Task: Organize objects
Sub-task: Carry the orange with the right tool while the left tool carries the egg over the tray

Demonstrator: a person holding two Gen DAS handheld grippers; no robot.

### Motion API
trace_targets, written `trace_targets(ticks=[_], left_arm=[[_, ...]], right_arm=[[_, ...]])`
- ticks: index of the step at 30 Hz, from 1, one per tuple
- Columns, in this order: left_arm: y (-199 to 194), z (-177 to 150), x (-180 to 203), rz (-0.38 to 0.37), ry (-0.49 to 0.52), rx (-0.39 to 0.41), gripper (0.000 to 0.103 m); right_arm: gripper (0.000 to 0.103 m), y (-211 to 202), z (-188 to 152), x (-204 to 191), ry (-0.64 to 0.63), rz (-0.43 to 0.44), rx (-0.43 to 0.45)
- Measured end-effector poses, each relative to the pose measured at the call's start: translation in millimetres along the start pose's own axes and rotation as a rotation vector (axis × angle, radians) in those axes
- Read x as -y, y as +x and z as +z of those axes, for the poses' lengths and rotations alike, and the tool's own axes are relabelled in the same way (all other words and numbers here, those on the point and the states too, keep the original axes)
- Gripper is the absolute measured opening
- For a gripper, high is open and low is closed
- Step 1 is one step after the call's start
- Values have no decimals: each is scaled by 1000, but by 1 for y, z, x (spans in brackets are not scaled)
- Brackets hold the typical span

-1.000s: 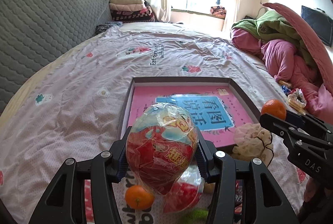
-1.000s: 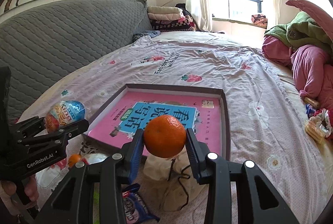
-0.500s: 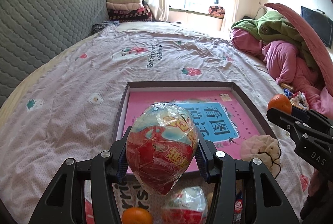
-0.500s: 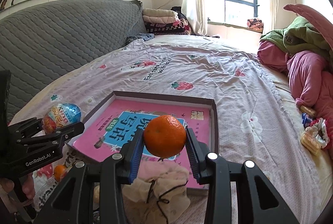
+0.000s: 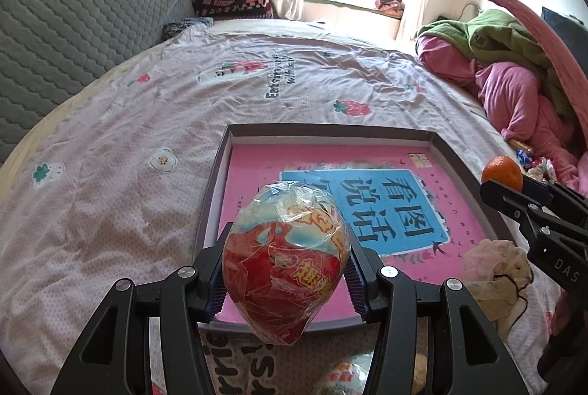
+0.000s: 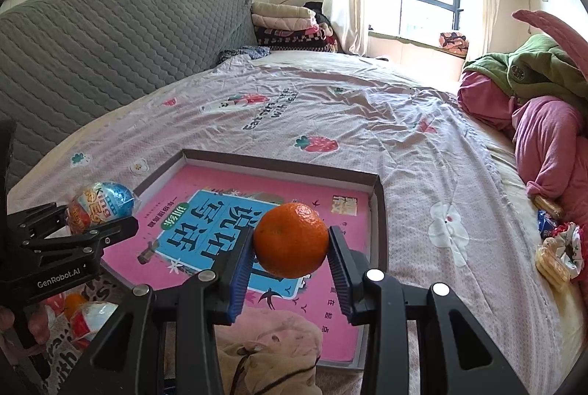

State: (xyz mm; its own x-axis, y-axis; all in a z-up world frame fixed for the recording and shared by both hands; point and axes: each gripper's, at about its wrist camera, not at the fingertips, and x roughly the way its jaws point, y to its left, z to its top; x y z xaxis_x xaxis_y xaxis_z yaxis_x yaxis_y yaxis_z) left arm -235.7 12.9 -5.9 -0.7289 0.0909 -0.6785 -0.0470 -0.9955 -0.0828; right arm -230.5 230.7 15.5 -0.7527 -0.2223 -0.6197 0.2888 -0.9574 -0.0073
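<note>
Left gripper [image 5: 284, 279] clamps a foil-wrapped red-and-blue toy egg [image 5: 284, 261] above the shallow dark-rimmed box [image 5: 217, 174], near its front-left edge. Right gripper [image 6: 290, 264] pinches a round orange tangerine [image 6: 291, 240] over the box's middle. Either could roll out if released high. Both grippers point forward, level.

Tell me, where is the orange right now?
The orange sits pinched in the right gripper, up above the near end of the pink tray; the left view shows it at the far right.
</note>
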Motion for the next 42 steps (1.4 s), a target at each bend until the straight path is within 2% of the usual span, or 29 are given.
trace_targets(ticks=[26,42], left_arm=[[32,-2,7,11,31,-84,55],[51,-5,3,-22,-3,-148,55]], right_arm=[[40,39,-15,-2,-12,20,-121],[40,60,-27,0,-1,28,-205]])
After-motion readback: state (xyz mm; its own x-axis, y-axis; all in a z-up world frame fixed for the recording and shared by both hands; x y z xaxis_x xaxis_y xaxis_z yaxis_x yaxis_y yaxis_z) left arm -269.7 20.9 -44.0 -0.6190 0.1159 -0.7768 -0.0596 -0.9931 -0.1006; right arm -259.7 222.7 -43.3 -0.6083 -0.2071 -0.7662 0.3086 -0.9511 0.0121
